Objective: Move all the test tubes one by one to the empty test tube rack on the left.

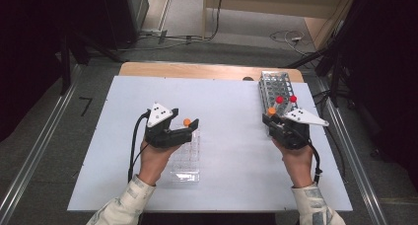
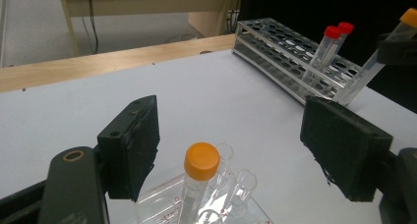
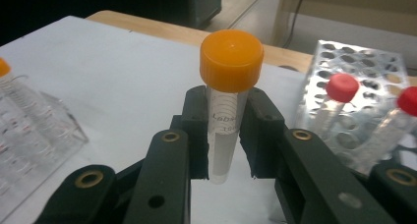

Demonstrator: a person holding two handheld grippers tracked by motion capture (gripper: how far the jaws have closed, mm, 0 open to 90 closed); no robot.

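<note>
The desk (image 1: 222, 180) carries a metal tube rack (image 1: 276, 89) at its far right, with two red-capped tubes (image 1: 286, 99) standing in it, and a clear plastic rack (image 1: 186, 158) near the front left. The left hand-held gripper (image 1: 186, 128) sits over the clear rack with its jaws wide apart, an orange-capped tube (image 2: 199, 177) standing free in that rack between them. The right hand-held gripper (image 1: 271, 117), just beside the metal rack's near end, is clamped on a second orange-capped tube (image 3: 227, 96), held upright above the desk.
</note>
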